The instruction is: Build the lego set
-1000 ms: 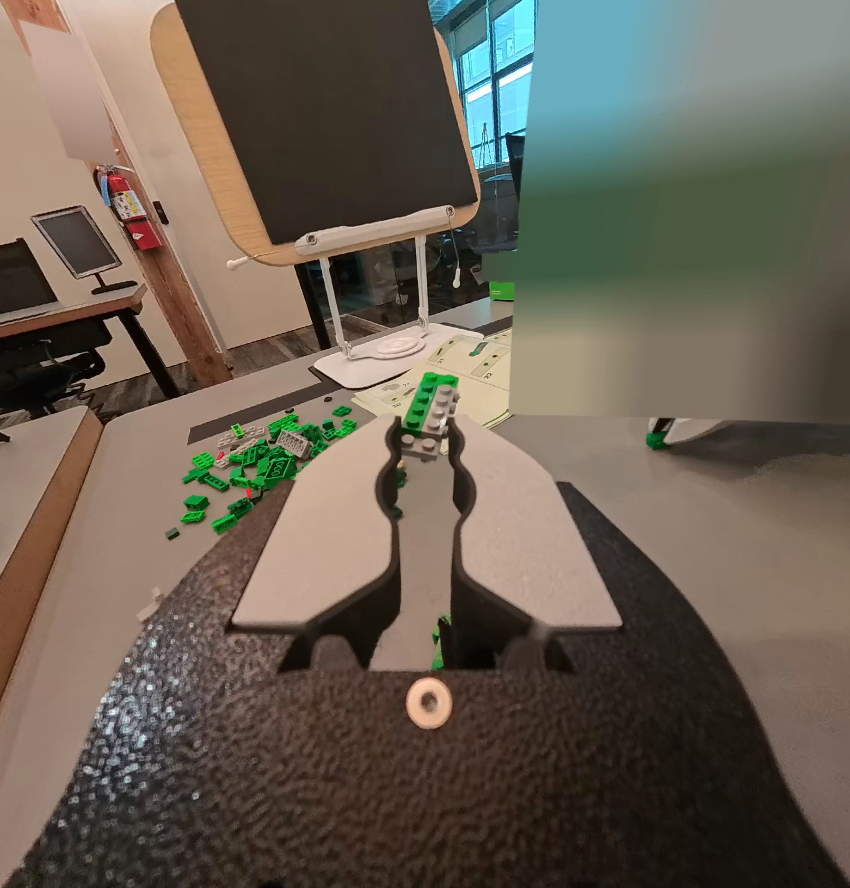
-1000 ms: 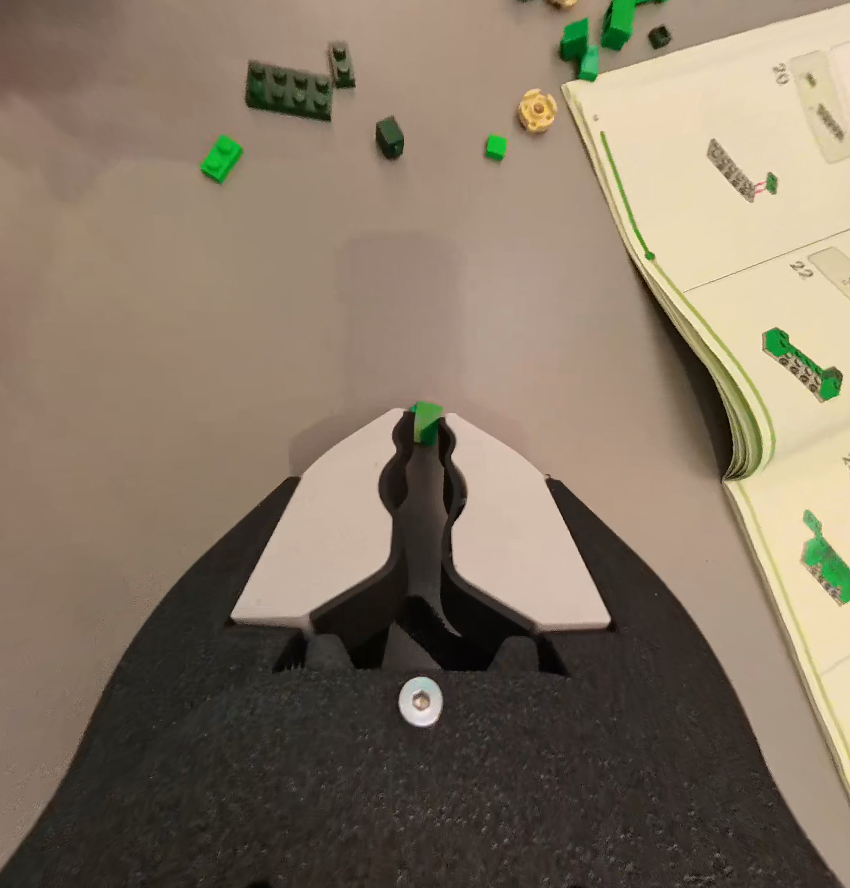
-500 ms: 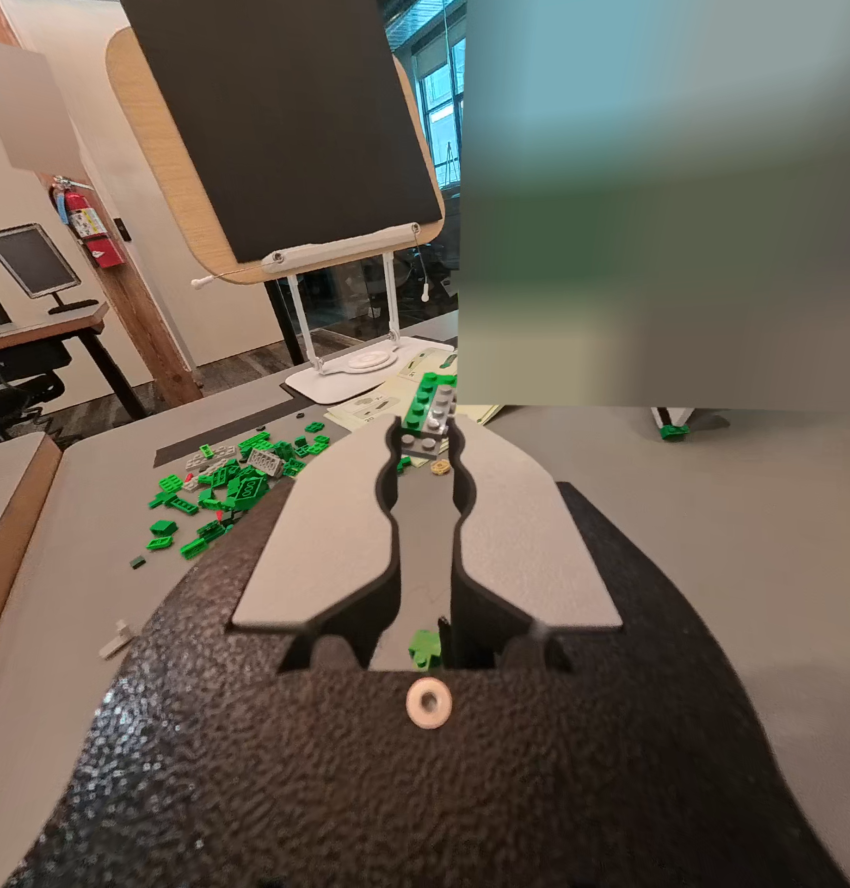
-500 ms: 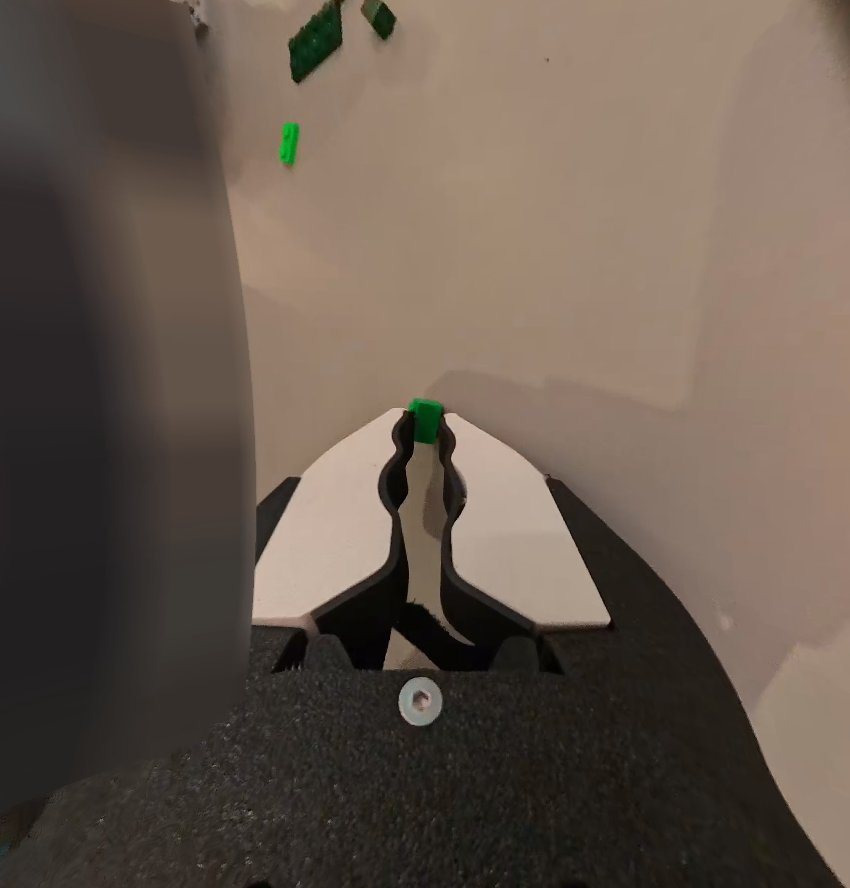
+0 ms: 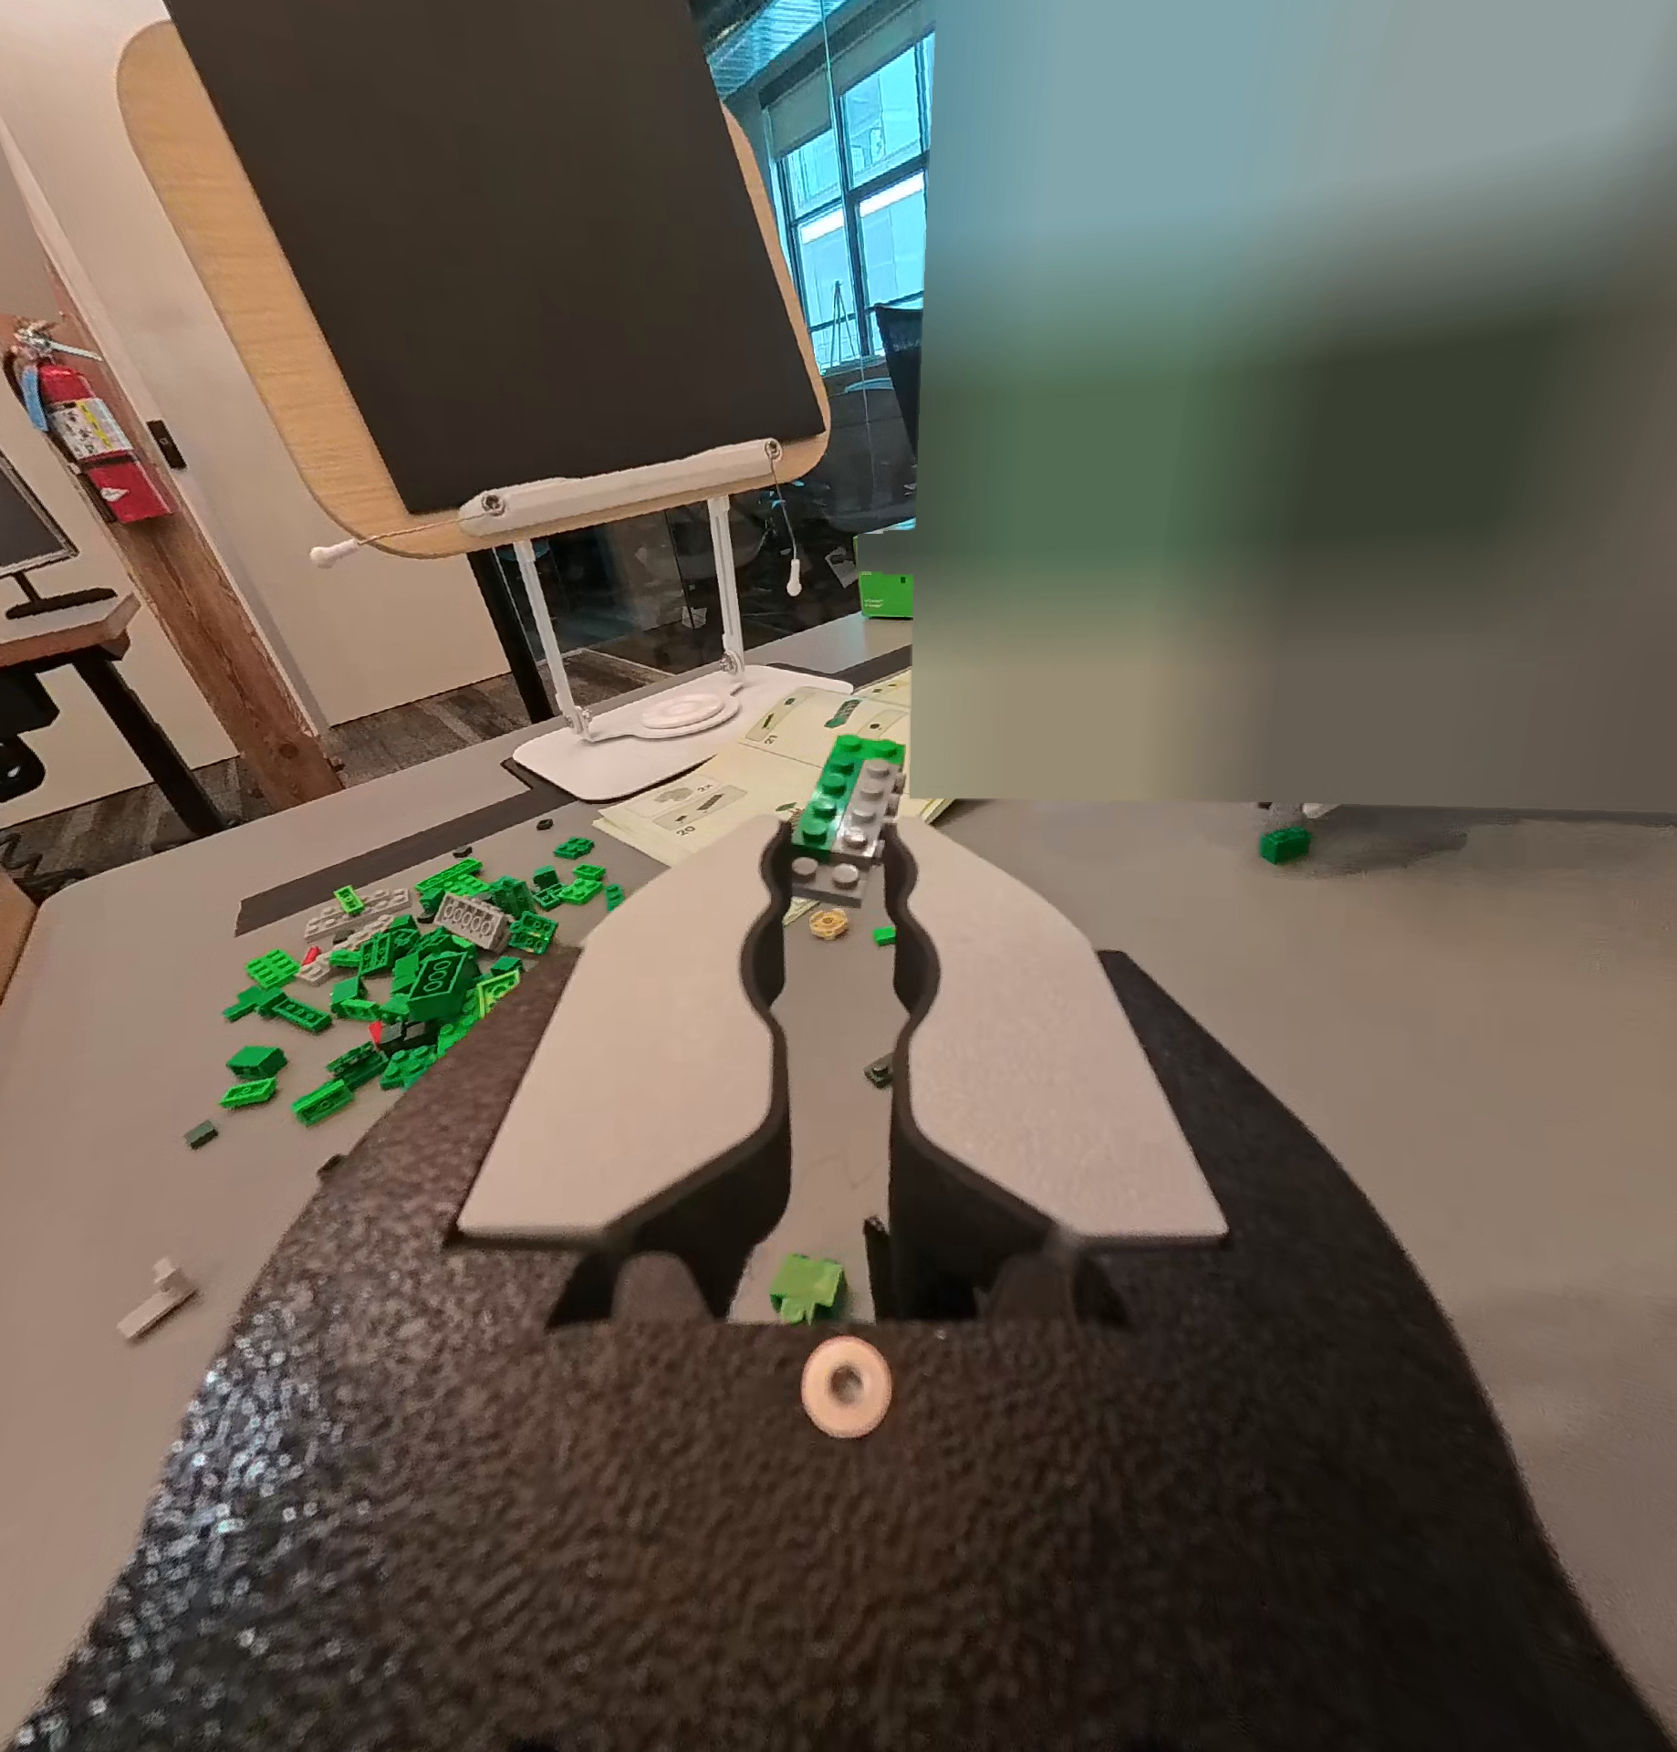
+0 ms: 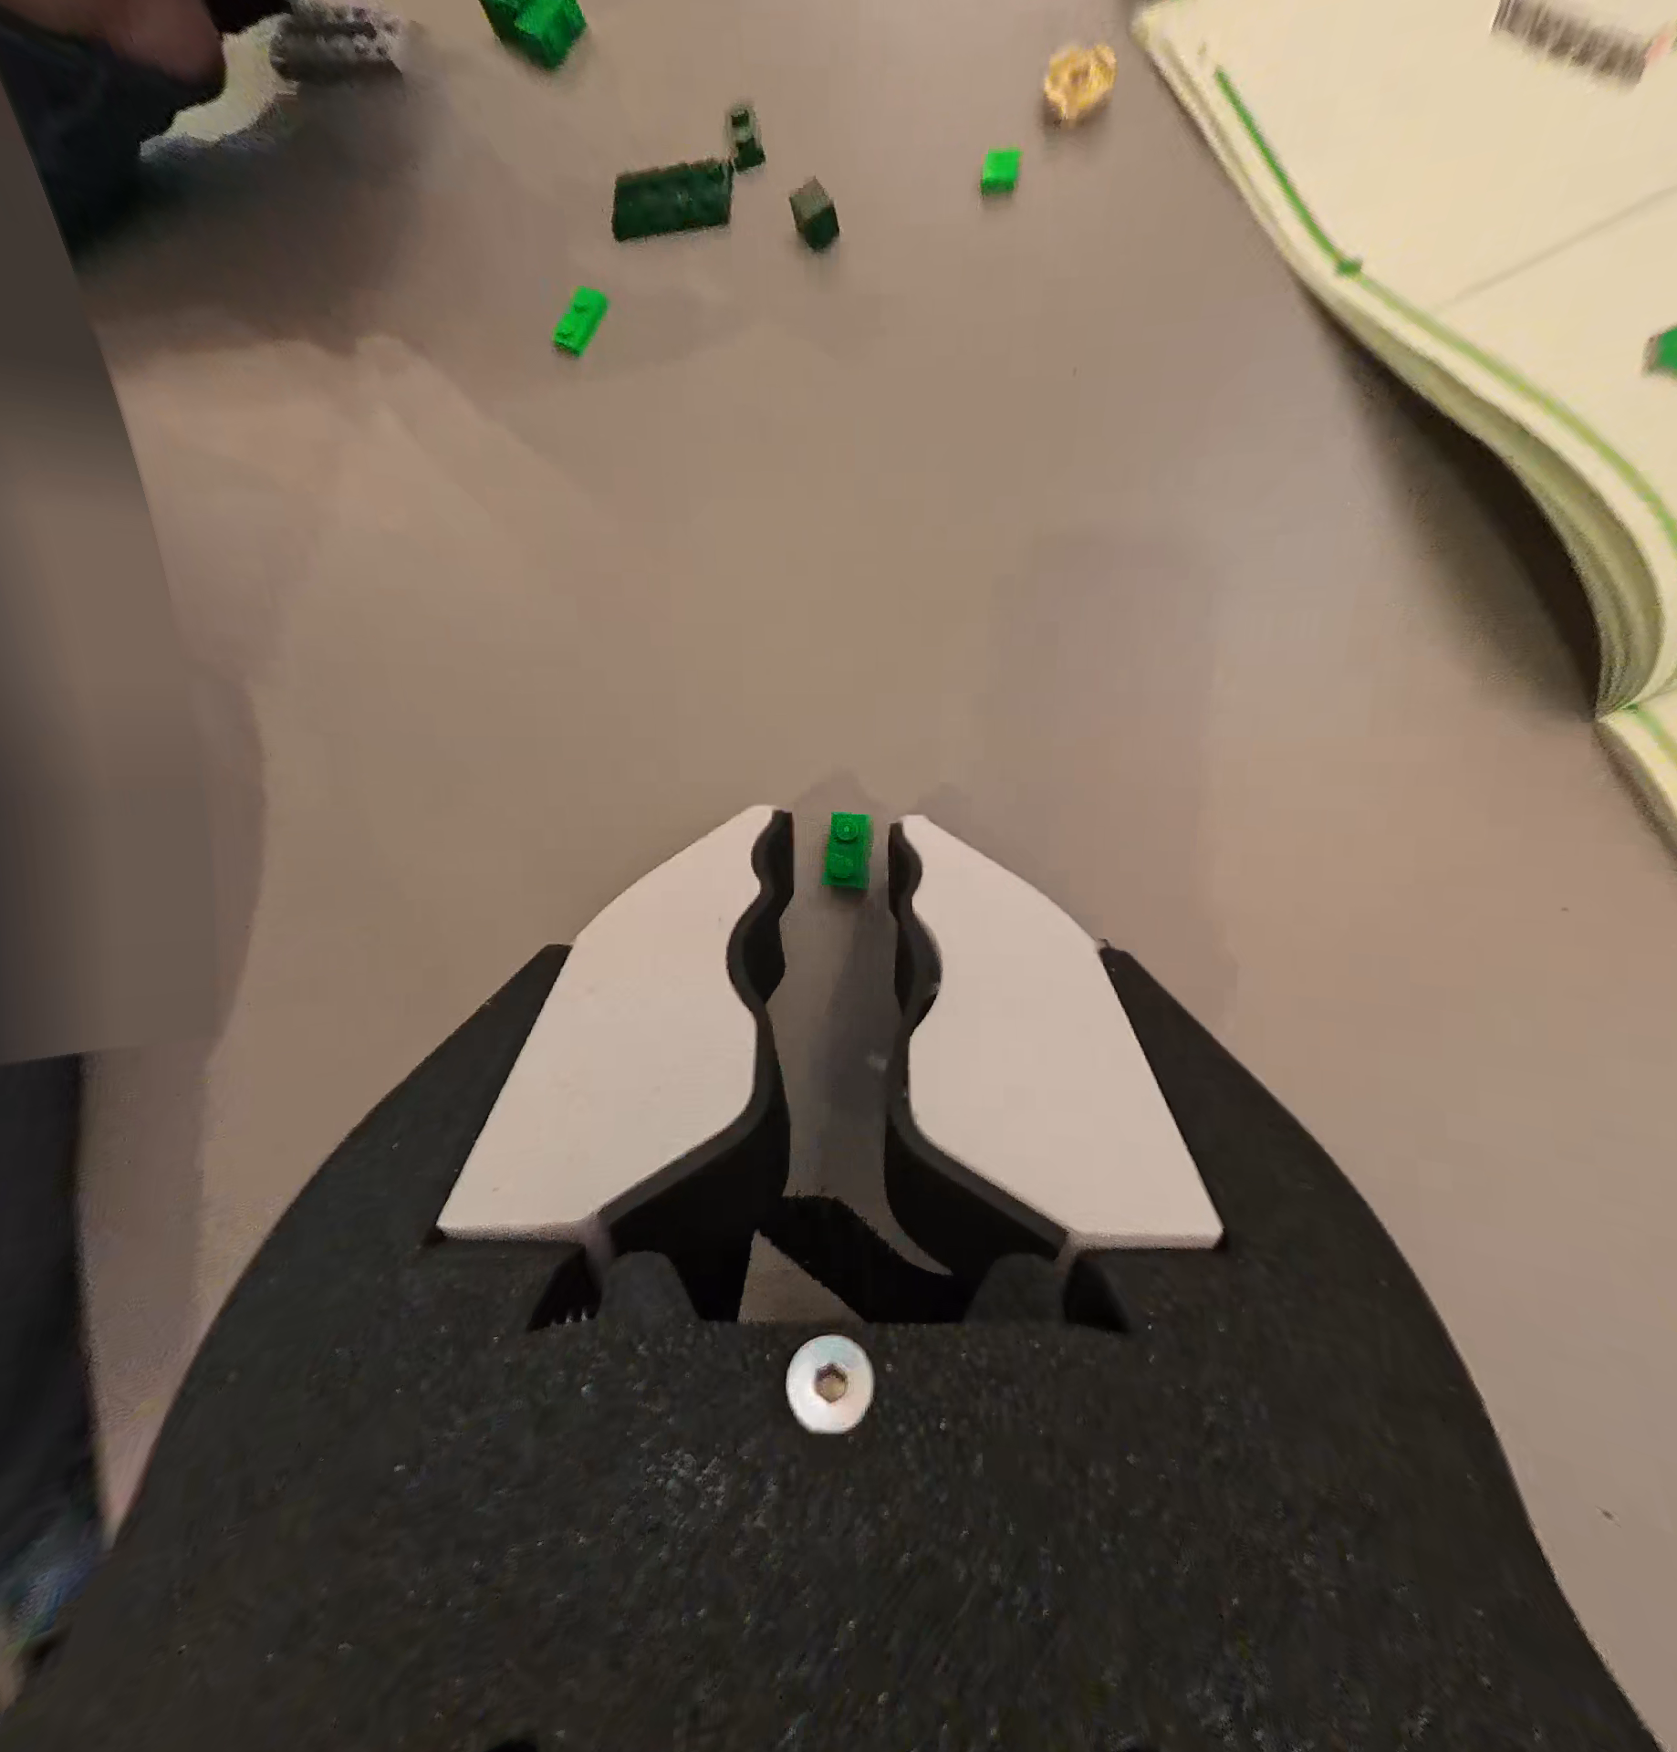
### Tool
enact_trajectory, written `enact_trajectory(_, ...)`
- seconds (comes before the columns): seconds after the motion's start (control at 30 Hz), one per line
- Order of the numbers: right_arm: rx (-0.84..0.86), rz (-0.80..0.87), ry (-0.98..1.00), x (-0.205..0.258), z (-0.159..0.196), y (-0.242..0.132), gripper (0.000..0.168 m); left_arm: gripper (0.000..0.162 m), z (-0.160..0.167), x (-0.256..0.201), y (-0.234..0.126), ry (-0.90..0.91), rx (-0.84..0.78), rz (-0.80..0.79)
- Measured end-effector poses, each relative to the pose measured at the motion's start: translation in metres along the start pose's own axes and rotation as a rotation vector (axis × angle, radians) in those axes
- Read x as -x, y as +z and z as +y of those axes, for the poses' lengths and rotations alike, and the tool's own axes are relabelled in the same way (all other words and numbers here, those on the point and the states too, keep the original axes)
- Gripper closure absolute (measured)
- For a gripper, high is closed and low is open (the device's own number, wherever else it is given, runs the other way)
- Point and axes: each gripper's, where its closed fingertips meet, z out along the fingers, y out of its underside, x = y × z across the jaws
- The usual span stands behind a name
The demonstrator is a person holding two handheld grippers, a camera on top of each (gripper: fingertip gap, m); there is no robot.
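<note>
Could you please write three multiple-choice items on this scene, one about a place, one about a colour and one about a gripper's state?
1. Where does the open instruction booklet lie in the right wrist view?
A. upper right
B. lower left
C. centre

2. What colours is the small studded assembly held by the left gripper?
A. red and white
B. green and grey
C. all tan

3. How does the right gripper stand towards the small bright green two-stud plate?
A. clamped on it
B. open, plate loose between the fingertips
C. far from it

Answers:
1. A, its pages fill that corner.
2. B, a green row sits beside grey studs.
3. B, gaps show on both sides of the plate.
</note>
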Motion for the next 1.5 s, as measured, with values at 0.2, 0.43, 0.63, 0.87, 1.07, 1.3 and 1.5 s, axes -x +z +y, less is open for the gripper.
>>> enact_trajectory(0.2,0.012,0.092,-0.074,0.001,0.013,0.010,0.156,0.144,0.004,-0.006,0.004,0.007,0.017,0.028)
enact_trajectory(0.43,-0.108,0.153,-0.141,0.000,-0.005,0.002,0.161,0.145,0.008,-0.014,0.010,-0.008,0.037,0.044)
enact_trajectory(0.63,-0.301,0.315,-0.202,-0.021,-0.022,-0.014,0.161,0.145,0.011,-0.069,0.046,-0.079,0.113,0.169)
enact_trajectory(0.87,-0.395,0.519,-0.250,-0.052,-0.019,-0.041,0.161,0.144,0.038,-0.141,0.105,-0.045,0.339,0.301)
enact_trajectory(1.07,-0.450,0.546,-0.222,-0.053,-0.018,-0.052,0.161,0.144,0.060,-0.157,0.140,-0.072,0.489,0.317)
enact_trajectory(1.3,-0.486,0.522,-0.209,-0.049,-0.019,-0.054,0.160,0.144,0.080,-0.162,0.148,-0.098,0.634,0.328)
enact_trajectory(1.5,-0.486,0.515,-0.212,-0.047,-0.019,-0.052,0.161,0.144,0.089,-0.165,0.144,-0.088,0.696,0.330)
